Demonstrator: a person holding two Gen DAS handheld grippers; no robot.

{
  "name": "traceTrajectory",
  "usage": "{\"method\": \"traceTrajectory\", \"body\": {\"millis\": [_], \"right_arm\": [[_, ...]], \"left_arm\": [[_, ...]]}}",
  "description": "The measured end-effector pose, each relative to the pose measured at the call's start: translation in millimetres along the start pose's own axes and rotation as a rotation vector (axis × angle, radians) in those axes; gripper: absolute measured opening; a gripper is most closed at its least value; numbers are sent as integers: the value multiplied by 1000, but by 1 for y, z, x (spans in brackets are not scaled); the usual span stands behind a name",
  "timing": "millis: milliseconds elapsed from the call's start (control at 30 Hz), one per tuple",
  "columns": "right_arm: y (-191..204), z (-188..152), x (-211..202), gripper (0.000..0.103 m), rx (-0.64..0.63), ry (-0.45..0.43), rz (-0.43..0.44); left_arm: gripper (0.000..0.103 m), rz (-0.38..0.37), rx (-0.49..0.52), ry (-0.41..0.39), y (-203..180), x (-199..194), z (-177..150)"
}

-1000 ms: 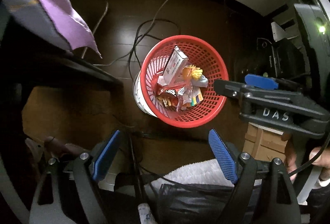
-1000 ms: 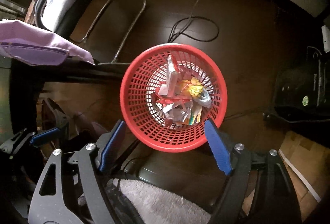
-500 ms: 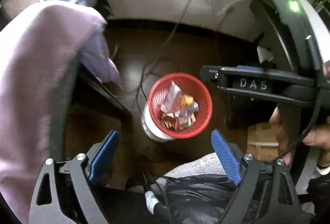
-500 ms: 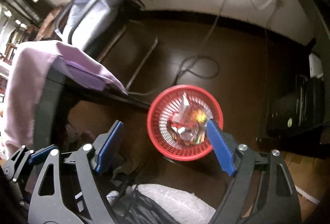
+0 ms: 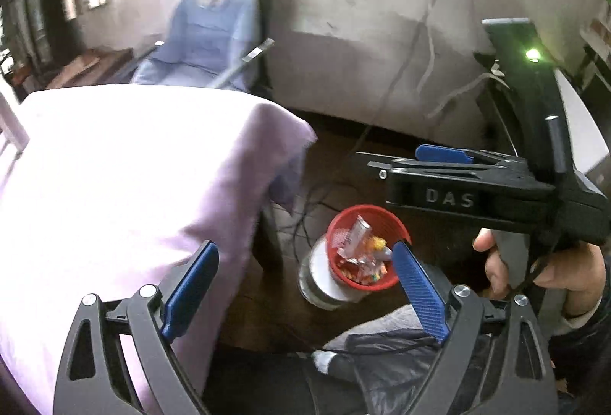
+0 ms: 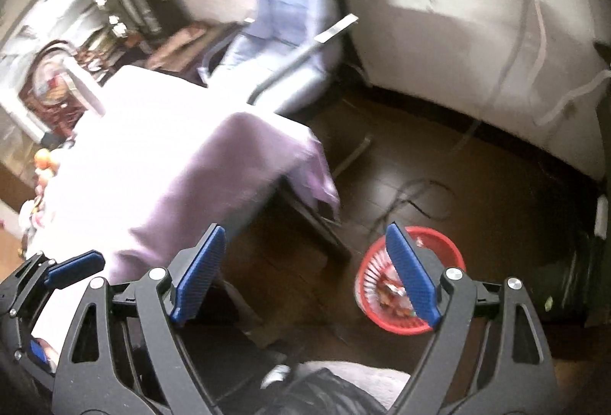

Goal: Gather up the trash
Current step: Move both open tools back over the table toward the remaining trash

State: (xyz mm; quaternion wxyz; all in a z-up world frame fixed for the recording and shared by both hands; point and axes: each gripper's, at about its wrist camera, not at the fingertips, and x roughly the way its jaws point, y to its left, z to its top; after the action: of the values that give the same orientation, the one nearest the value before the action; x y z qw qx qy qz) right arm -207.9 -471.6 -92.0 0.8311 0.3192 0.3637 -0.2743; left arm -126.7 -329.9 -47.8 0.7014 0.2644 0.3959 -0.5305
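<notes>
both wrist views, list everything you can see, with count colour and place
basket: one, red, on the dark floor, holding wrappers and packets
round container: one, white, under the basket on the floor
tablecloth: one, lilac, draped over the table at left
chair: one, pale blue on a black back, behind the table by the wall
cables: several, dark, on the floor beyond the basket
left gripper: one, black with blue pads, open, empty
right gripper: one, black with blue pads, open, empty
hand: one, gripping the right gripper's handle

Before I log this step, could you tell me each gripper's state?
Left gripper: open, holding nothing.
Right gripper: open, holding nothing.
</notes>
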Motion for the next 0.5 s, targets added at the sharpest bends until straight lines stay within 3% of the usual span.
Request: {"method": "traceTrajectory", "body": {"millis": [267, 500], "right_arm": [[87, 24, -23, 86, -167, -85, 117], [157, 34, -18, 88, -291, -80, 191]], "left_arm": [[91, 89, -138, -94, 63, -52, -5], [93, 174, -309, -155, 144, -93, -21]]}}
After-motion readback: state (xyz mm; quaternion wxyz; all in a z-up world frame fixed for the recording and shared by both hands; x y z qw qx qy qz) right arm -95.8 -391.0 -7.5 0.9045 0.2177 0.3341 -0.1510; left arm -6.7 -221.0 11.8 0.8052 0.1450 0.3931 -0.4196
